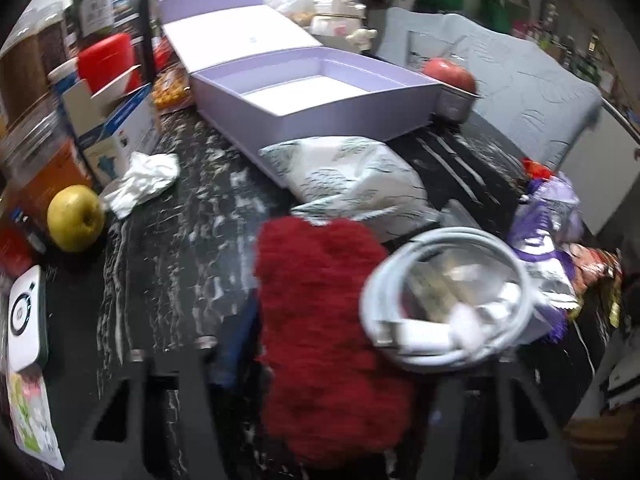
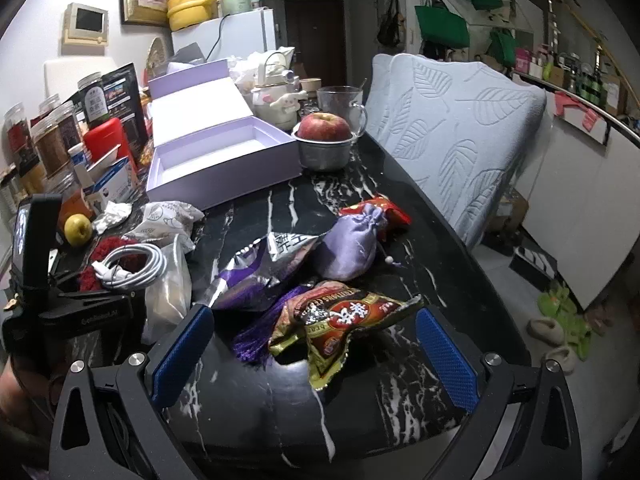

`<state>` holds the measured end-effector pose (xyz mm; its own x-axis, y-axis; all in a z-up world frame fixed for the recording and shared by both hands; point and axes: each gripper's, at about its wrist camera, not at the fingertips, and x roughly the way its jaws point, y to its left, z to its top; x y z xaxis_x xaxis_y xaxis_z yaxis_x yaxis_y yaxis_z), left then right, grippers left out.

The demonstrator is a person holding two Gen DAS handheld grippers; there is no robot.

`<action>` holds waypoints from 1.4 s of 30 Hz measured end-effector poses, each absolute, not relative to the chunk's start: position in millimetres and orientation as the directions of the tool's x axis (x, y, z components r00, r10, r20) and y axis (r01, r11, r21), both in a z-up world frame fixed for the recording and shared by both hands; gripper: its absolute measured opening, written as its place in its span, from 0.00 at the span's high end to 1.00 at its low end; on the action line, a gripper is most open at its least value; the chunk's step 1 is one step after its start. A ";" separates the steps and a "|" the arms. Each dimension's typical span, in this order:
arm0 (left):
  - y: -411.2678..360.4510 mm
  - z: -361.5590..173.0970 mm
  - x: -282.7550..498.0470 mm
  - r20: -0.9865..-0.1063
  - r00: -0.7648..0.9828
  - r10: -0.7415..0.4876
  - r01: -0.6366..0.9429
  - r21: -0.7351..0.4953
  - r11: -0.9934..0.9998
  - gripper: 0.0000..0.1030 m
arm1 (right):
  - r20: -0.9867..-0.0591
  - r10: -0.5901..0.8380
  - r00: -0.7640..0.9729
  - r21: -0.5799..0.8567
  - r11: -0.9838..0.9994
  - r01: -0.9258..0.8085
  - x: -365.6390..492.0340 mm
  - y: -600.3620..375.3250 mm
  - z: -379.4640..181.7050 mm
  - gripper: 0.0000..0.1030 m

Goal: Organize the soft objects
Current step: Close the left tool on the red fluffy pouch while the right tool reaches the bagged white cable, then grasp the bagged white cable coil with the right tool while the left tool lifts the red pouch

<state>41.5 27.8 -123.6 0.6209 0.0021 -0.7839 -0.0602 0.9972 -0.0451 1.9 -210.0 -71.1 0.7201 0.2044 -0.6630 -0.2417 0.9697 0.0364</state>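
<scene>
A fluffy red soft thing (image 1: 328, 340) lies right between my left gripper's (image 1: 320, 408) dark arms; the fingertips are hidden, so I cannot tell if they grip it. It also shows in the right wrist view (image 2: 108, 250). A white patterned pouch (image 1: 356, 184) lies beyond it, in front of the open lilac box (image 1: 320, 96). A coiled white cable (image 1: 444, 300) rests beside the red thing. My right gripper (image 2: 316, 356) is open and empty over a red-brown snack packet (image 2: 340, 324). A lilac drawstring pouch (image 2: 354, 240) lies further on.
Black marble table (image 2: 400, 208). A yellow apple (image 1: 76, 218), crumpled tissue (image 1: 140, 182), jars and cartons crowd the left. A red apple in a metal cup (image 2: 324, 140), a glass mug, a purple foil bag (image 2: 256, 268) and a large grey cushion (image 2: 452, 136) stand right.
</scene>
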 end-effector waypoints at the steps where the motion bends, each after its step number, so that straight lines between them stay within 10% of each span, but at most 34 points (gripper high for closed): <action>1: 25.0 -122.2 40.1 -0.782 0.623 -0.011 -0.042 -0.048 0.998 0.56 | -0.663 0.206 0.719 0.038 0.969 -0.243 2.1 -209.7 -71.6 0.00; 42: 68.2 -77.3 -39.6 -0.703 0.710 -0.049 -0.043 -0.113 0.993 0.64 | -0.645 0.418 0.640 0.060 0.863 -0.502 -30.8 -109.0 -100.3 0.03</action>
<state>-39.6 68.2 -77.3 0.7098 -0.0493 -0.7027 -0.0434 0.9926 -0.1135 -30.8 -109.0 -100.3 0.6401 0.4177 -0.6448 -0.5021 0.8627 0.0605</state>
